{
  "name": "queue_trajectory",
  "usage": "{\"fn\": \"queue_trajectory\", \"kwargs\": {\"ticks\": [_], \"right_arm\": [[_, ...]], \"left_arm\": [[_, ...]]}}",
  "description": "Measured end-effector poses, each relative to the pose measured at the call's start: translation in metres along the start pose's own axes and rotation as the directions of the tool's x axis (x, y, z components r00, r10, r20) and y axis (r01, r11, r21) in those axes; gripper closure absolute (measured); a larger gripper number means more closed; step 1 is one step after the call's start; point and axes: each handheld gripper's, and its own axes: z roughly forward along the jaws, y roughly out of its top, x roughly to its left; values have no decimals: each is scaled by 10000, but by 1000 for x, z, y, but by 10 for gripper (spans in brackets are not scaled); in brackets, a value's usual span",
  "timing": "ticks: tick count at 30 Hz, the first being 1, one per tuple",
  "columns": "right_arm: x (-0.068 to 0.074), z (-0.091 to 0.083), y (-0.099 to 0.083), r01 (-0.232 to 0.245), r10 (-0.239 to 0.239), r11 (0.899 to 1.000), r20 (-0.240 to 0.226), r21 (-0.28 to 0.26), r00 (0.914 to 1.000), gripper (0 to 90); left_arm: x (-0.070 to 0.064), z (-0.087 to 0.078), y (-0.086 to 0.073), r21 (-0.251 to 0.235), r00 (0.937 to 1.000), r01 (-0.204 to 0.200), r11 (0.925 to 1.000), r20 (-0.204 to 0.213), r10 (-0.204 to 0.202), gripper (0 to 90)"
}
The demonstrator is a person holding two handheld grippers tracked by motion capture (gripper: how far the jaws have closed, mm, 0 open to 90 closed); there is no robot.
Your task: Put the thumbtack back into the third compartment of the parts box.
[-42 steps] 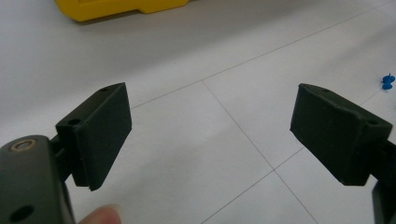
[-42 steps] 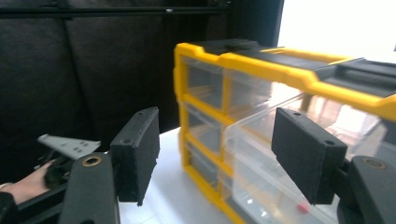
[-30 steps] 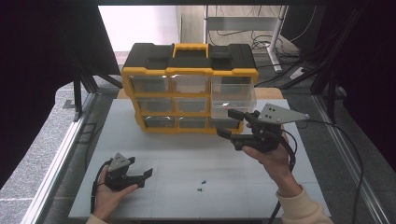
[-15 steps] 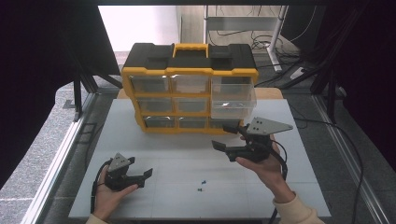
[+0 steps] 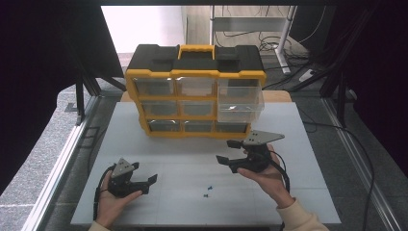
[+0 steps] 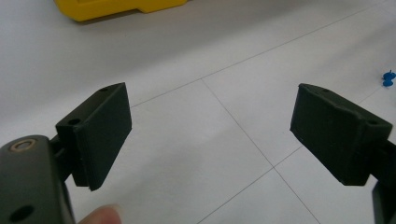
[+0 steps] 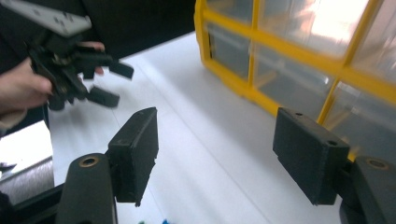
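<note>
A yellow and black organizer (image 5: 195, 96) with clear drawers stands at the back of the white table (image 5: 183, 159). Its middle right drawer (image 5: 239, 109) is pulled out. Two small blue pushpins (image 5: 207, 191) lie on the table between the hands. My right gripper (image 5: 227, 151) is held above the table in front of the organizer, pointing left, open and empty. My left gripper (image 5: 148, 184) rests low at the near left, open and empty. In the left gripper view one pushpin (image 6: 387, 78) lies beyond the wide jaws. The right gripper view faces the organizer (image 7: 299, 51) and the left gripper (image 7: 109, 84).
The table's near edge runs just under both hands. A metal frame rail (image 5: 57, 163) borders the left side. Cables (image 5: 312, 125) trail off the right side of the table. A desk leg and cords (image 5: 284, 33) stand behind the organizer.
My right gripper has drawn back from the pulled-out drawer, moving toward the person and to the left, and now points left. The left gripper has stayed put.
</note>
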Motion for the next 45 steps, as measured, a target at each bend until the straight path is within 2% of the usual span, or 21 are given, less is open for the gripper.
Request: {"fn": "queue_trajectory", "kwargs": {"ticks": [4, 5, 11, 12, 16, 20, 22, 27, 28, 31, 34, 35, 37, 42, 45], "right_arm": [[-1, 9, -10, -120, 123, 9991, -53, 406, 9999, 311], [-3, 15, -17, -158, 161, 9972, -38, 726, 9999, 311], [-4, 30, -30, -333, 369, 9903, -244, 1347, 9990, 309], [-3, 36, -33, -250, 304, 9869, -318, 1595, 9990, 308], [0, 46, -39, -42, 118, 9806, -378, 1962, 9992, 307], [4, 57, -47, 305, -196, 9690, -466, 2452, 9987, 305], [6, 63, -52, 312, -159, 9624, -587, 2697, 9981, 306], [10, 69, -58, 462, -251, 9524, -735, 3015, 9970, 307], [13, 70, -60, 635, -404, 9460, -788, 3178, 9961, 307], [15, 72, -62, 802, -545, 9443, -888, 3191, 9946, 309], [16, 76, -67, 932, -663, 9357, -898, 3403, 9938, 317], [16, 76, -67, 932, -663, 9357, -898, 3403, 9938, 317], [18, 80, -70, 1060, -781, 9272, -914, 3594, 9927, 329], [21, 84, -72, 1071, -789, 9207, -898, 3754, 9928, 353], [23, 86, -75, 1296, -1048, 9083, -837, 3977, 9910, 387]], "left_arm": [[0, 0, 0, -22, 10000, 22, 10000, -13, -22, 132], [0, 0, 0, -25, 10000, 23, 10000, -14, -23, 131], [0, 0, 0, -10, 10000, -17, 10000, -2, 17, 131], [0, -1, 0, -20, 10000, -14, 10000, -9, 14, 132], [-1, -1, 0, -51, 10000, -43, 10000, -15, 43, 132], [-1, -1, 0, -44, 10000, -67, 10000, 1, 67, 132], [-1, -1, 0, -83, 10000, -67, 9999, 0, 67, 134], [-1, -2, 0, -140, 10000, -65, 9999, -2, 65, 134], [-1, -2, 0, -127, 10000, -87, 9999, -3, 87, 135], [-2, -2, 0, -127, 10000, -92, 9999, 6, 92, 134], [-2, -2, 0, -127, 9999, -107, 9999, 18, 107, 134], [-2, -2, 0, -121, 9999, -112, 9999, 21, 112, 134], [-2, -2, 0, -114, 9999, -122, 9999, 22, 123, 134], [-2, -1, 0, -90, 9999, -134, 9999, 25, 134, 134], [-2, -1, 0, -92, 9999, -136, 9999, 24, 136, 134]]}}
